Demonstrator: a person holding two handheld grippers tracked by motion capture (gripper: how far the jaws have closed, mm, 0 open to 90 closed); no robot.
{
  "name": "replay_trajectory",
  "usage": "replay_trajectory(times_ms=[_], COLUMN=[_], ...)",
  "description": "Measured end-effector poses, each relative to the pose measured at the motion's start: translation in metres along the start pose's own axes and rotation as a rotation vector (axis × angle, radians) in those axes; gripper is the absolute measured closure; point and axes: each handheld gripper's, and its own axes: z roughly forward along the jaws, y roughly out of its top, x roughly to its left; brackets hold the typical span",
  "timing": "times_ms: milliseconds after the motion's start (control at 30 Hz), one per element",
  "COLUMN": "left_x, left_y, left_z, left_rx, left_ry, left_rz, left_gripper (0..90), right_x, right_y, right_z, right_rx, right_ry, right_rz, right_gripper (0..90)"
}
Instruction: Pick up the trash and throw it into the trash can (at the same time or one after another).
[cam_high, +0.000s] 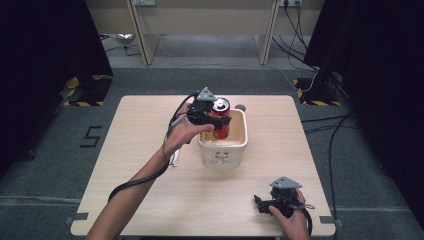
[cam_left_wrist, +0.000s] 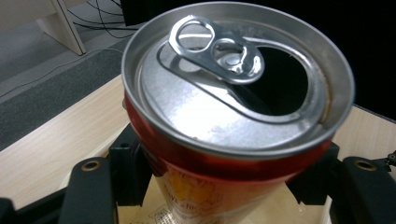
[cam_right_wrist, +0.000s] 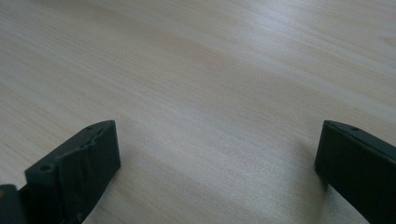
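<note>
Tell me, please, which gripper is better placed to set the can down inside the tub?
Left: the left gripper already clamps the red can over the tub; the right gripper sits open, far away.

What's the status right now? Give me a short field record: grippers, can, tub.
left gripper: shut on can, over the tub
right gripper: open, nothing between its jaws, low at the table's near right
can: red, upright, tab pulled, mouth open
tub: cream, open-topped, mid-table; can's lower end is inside its rim
table: light wood
</note>
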Motion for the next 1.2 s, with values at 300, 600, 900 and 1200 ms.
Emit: replay_trajectory(times_ms=[300, 600, 900, 1200], left_x=[-0.004, -0.007, -0.006, -0.001], left_y=[-0.012, -0.015, -0.017, -0.025], left_z=[0.009, 0.014, 0.015, 0.016], left_rx=[0.029, 0.052, 0.057, 0.06], left_ry=[-0.003, -0.007, -0.01, -0.047], left_rz=[0.011, 0.02, 0.019, -0.012], left_gripper=[34.0, 33.9, 33.9, 30.8], right_x=[0.0, 0.0, 0.0, 0.0], right_y=[0.0, 0.0, 0.0, 0.0], right_z=[0.0, 0.0, 0.0, 0.0], right_rx=[-0.003, -0.001, -0.001, 0.0], right_ry=[0.001, -0.001, 0.0, 0.0], right_rz=[-0.003, -0.004, -0.004, -0.002], right_gripper=[0.3, 0.3, 0.3, 0.3])
